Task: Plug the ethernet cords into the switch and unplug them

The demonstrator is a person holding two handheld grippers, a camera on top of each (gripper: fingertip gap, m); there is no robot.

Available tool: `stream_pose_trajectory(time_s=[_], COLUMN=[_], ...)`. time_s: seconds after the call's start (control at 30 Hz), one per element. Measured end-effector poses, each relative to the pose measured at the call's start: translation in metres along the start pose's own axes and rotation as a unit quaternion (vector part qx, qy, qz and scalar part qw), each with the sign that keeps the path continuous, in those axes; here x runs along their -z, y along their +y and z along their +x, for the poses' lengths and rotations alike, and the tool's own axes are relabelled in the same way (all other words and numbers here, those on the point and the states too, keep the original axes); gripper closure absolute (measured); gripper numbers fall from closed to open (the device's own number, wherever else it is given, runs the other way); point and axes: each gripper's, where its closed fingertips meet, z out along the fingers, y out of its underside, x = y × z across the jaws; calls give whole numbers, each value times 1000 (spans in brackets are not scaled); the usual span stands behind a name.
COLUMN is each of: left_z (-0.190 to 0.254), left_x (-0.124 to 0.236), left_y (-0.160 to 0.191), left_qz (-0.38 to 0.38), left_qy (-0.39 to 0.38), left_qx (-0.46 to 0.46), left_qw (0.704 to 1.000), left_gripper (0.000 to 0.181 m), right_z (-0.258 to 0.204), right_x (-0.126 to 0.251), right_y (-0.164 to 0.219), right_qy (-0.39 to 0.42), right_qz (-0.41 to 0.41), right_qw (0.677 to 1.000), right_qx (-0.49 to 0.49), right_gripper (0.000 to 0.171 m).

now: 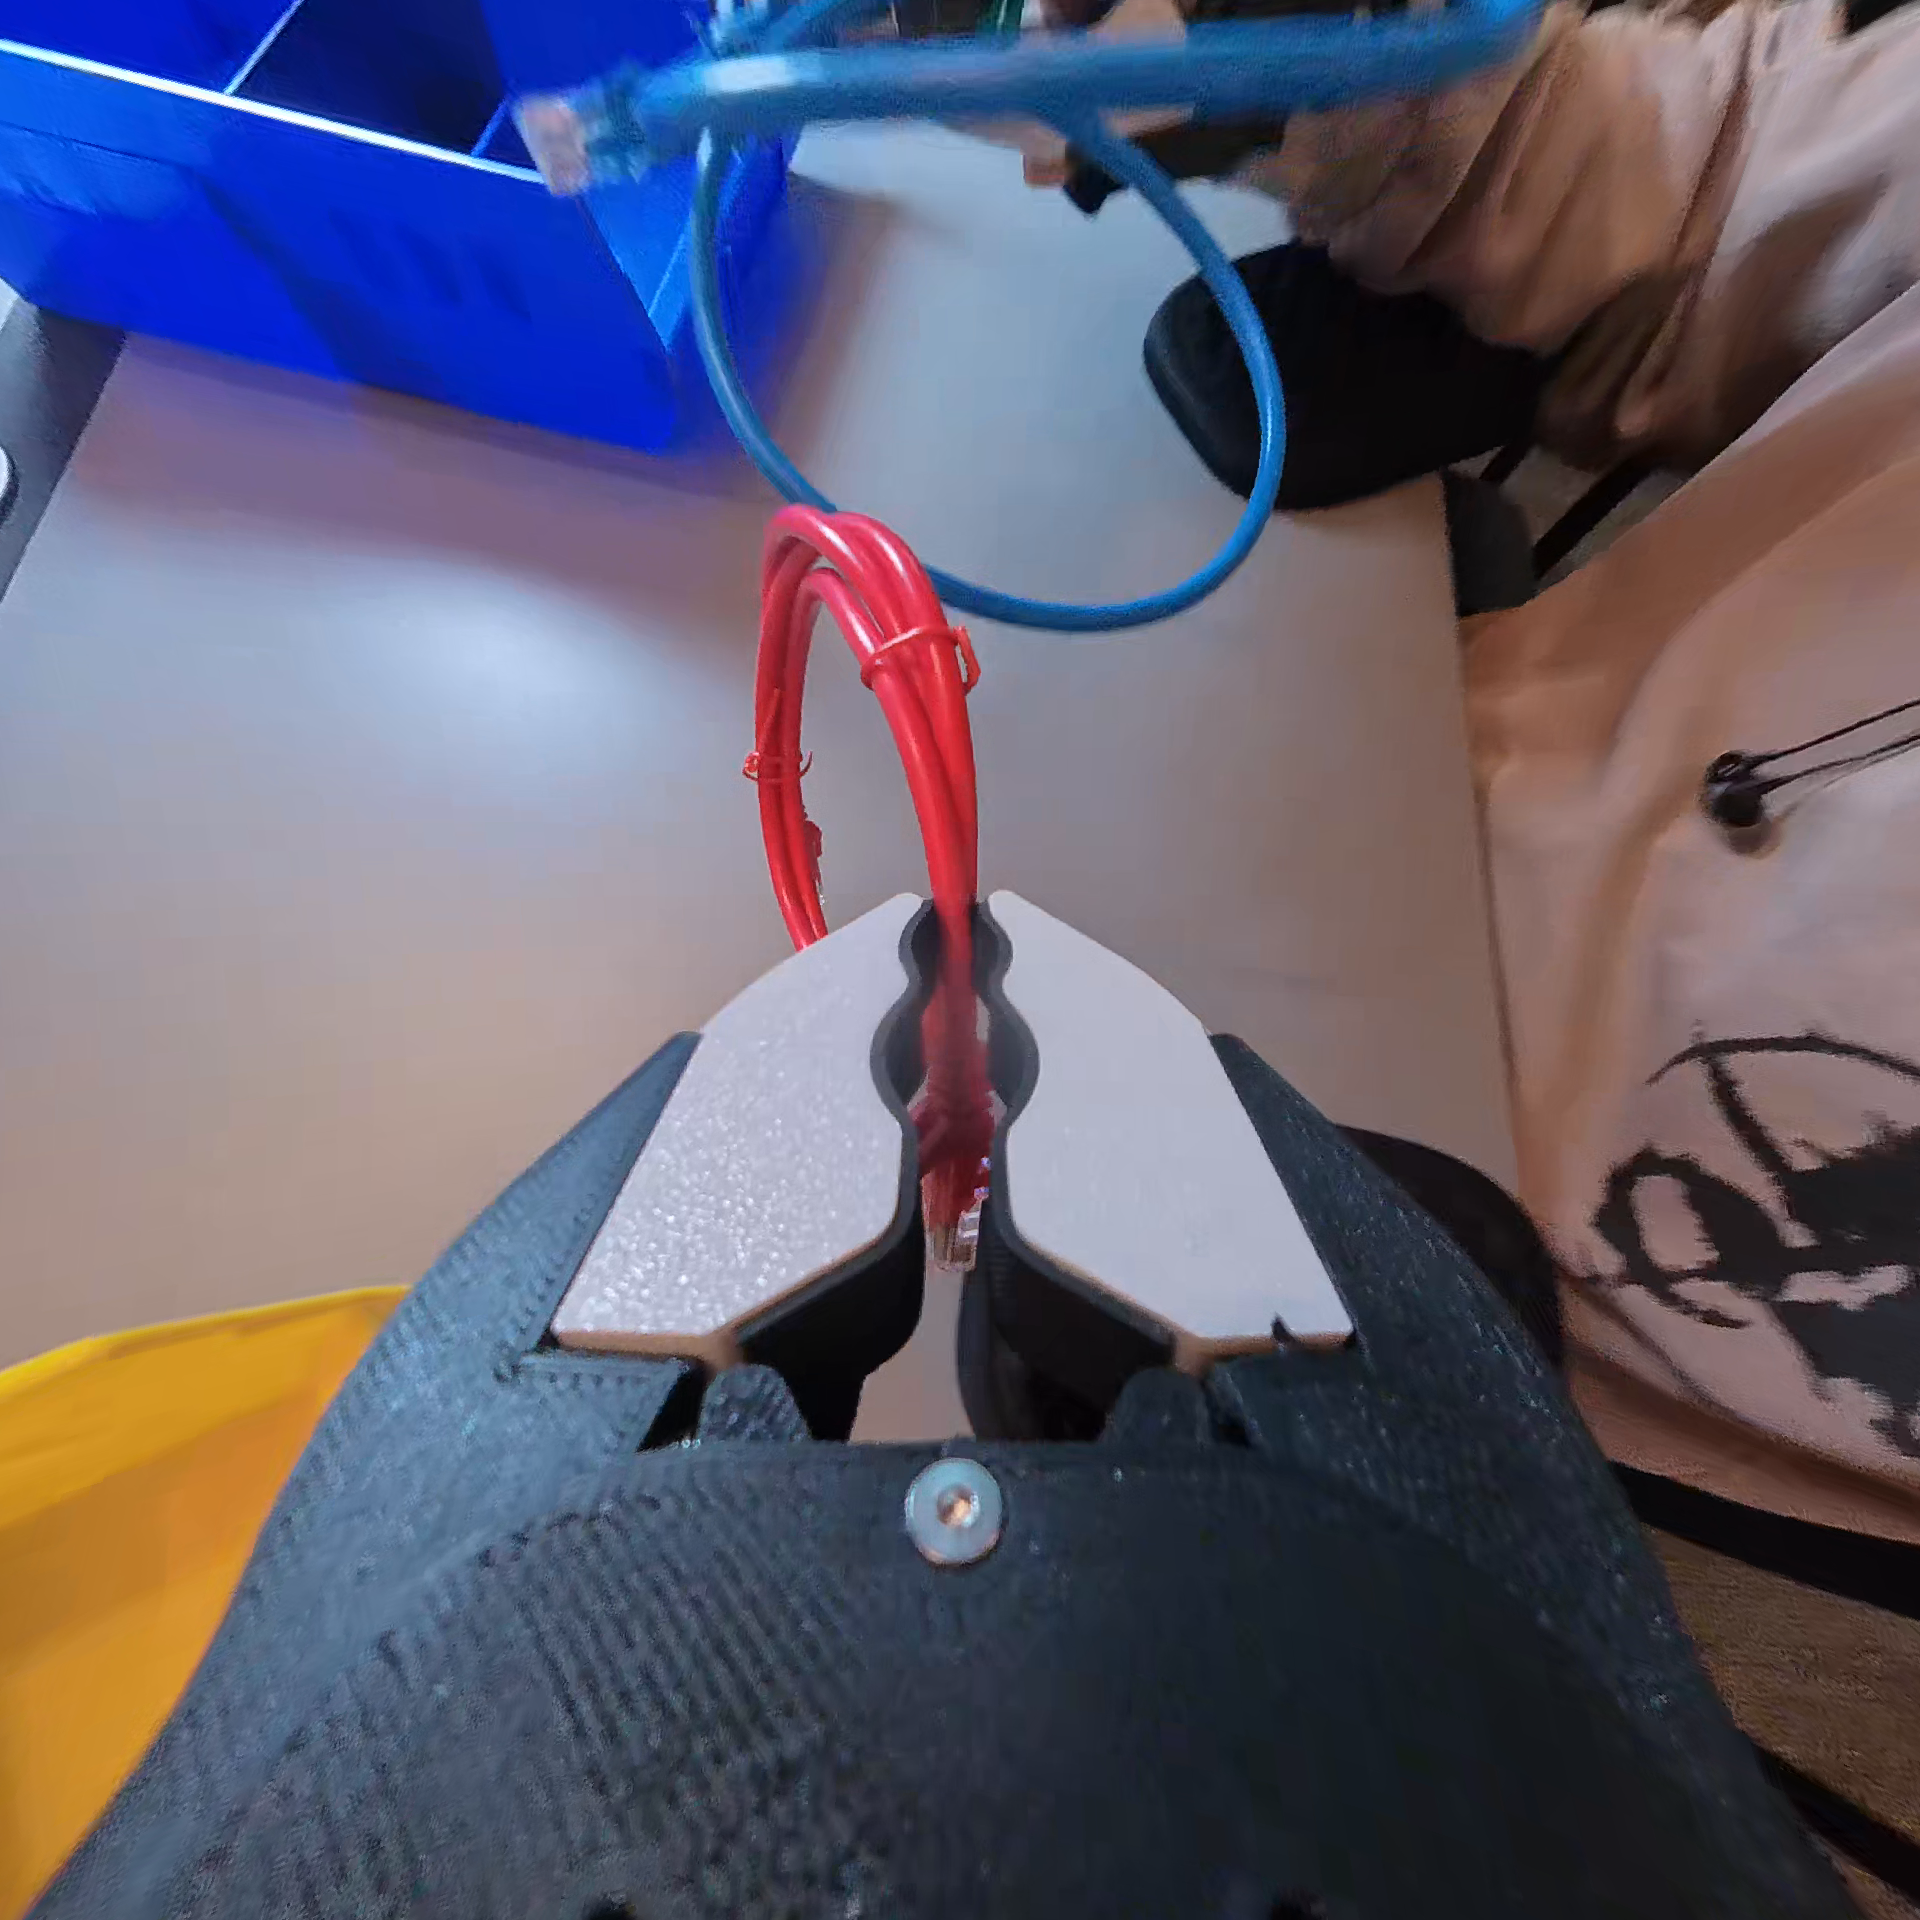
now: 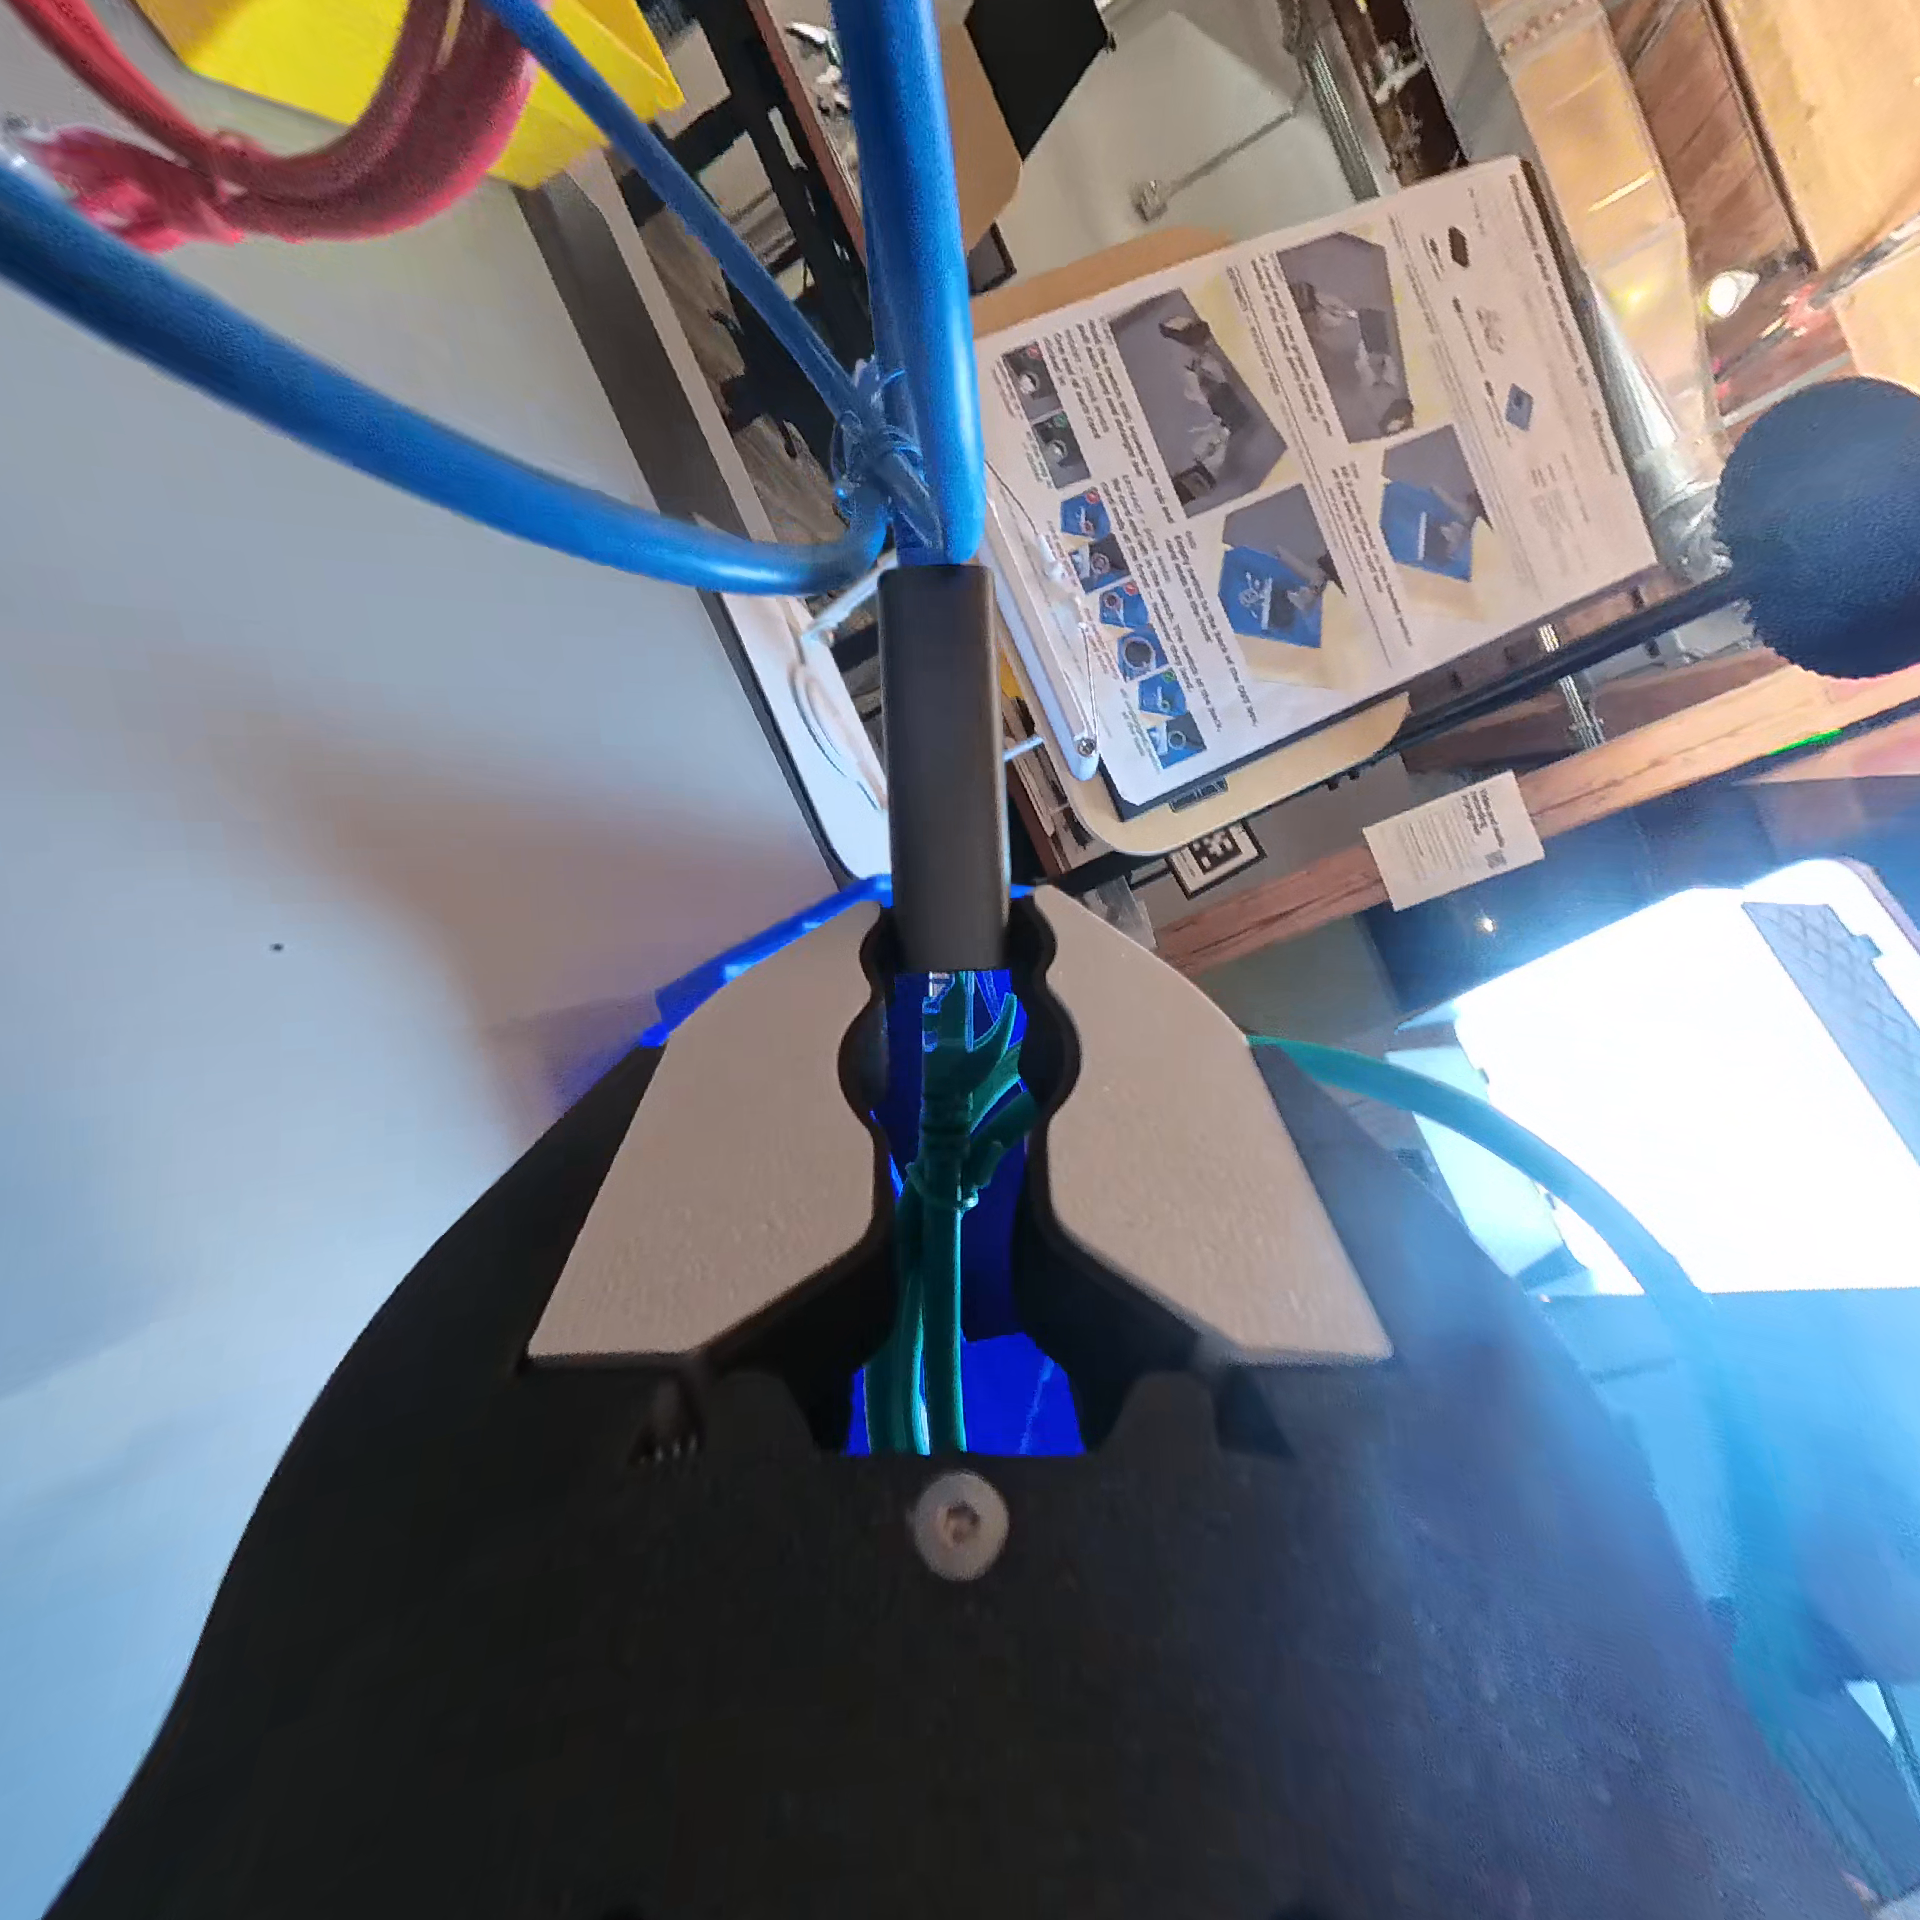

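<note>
The red ethernet cord [image 1: 914, 675], a tied coil, hangs over the table [image 1: 364, 779], pinched near its plug between the left gripper [image 1: 954, 914]'s fingers. The right gripper [image 2: 951, 925] is clamped on a black block, seemingly the switch [image 2: 943, 769], with blue cord [image 2: 416, 436] and green cord [image 2: 951, 1174] attached. Judged mid-task; next, the red plug needs aligning with a free port, none visible here.

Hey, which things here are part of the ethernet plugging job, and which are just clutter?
Job: red ethernet cord in the left gripper; switch in the right gripper; blue ethernet cord; green ethernet cord.
Clutter: blue bin; yellow bin; instruction sheet.
</note>
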Motion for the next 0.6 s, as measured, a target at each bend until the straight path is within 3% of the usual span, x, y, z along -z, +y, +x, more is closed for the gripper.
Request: stream_pose_trajectory(time_s=[0.23, 0.5, 0.6], left_z=[22, 7, 9], left_x=[-46, -31, -27], left_y=[40, 57, 64], left_qz=[-61, -58, -59], left_qy=[-4, -42, -47], left_qx=[-215, -191, -186], left_qw=[975, 979, 980], left_gripper=[174, 174, 157], right_z=[9, 5, 5], right_x=[-1, -2, -1], right_y=[23, 22, 22], right_qy=[12, 7, 8], right_qz=[-27, -26, -26], right_qw=[999, 1000, 1000], right_qx=[-16, -13, -13], right_gripper=[150, 150, 150])
